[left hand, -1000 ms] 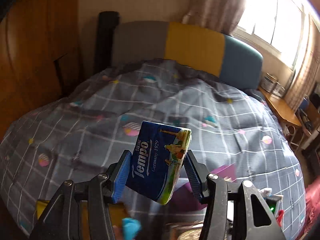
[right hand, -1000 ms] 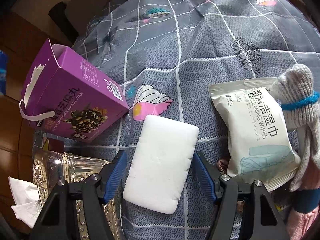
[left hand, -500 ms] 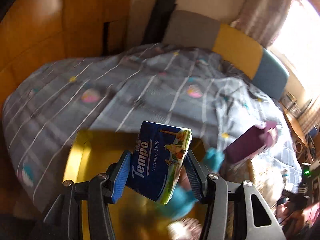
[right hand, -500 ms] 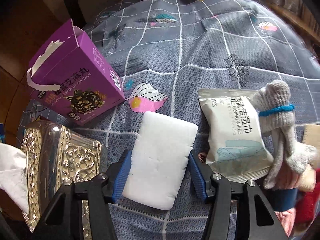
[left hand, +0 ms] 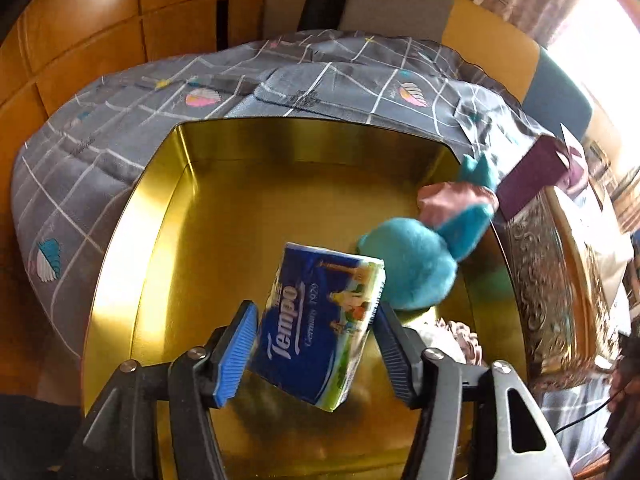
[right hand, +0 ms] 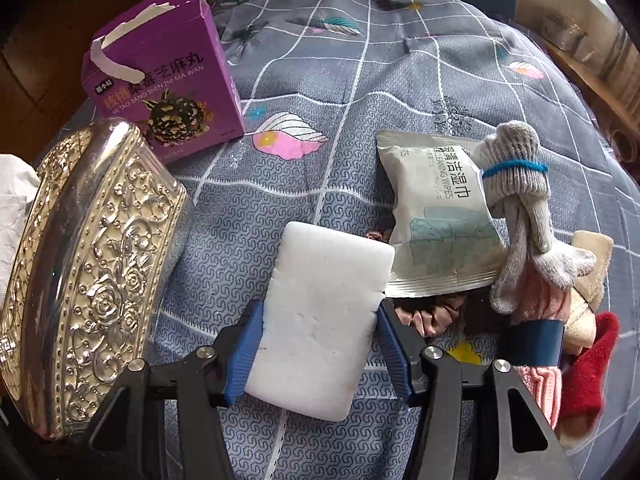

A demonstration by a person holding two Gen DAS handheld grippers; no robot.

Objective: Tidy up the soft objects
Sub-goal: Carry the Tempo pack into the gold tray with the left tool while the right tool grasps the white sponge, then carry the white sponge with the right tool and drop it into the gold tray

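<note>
My left gripper (left hand: pixel 316 340) hangs over an open gold tin (left hand: pixel 120 264) on the bed. Its jaws are opening, and a blue Tempo tissue pack (left hand: pixel 320 320) sits tilted between them with the pads just off its sides. A teal plush toy (left hand: pixel 412 264) lies in the tin to the right of the pack. My right gripper (right hand: pixel 320 332) is shut on a white sponge (right hand: pixel 324 280), the pads pressing into its long sides above the grey checked duvet (right hand: pixel 360 100).
A wet-wipes pack (right hand: pixel 436 220), a bundled grey glove (right hand: pixel 516 184), a brown scrunchie (right hand: pixel 432 312) and red and pink socks (right hand: pixel 588 372) lie right of the sponge. A purple carton (right hand: pixel 160 80) and an embossed silver tissue box (right hand: pixel 92 260) stand at the left.
My left gripper swung down from over the bed to above the gold tin and its jaws widened. The right jaws closed onto the sponge and shifted a little with it.
</note>
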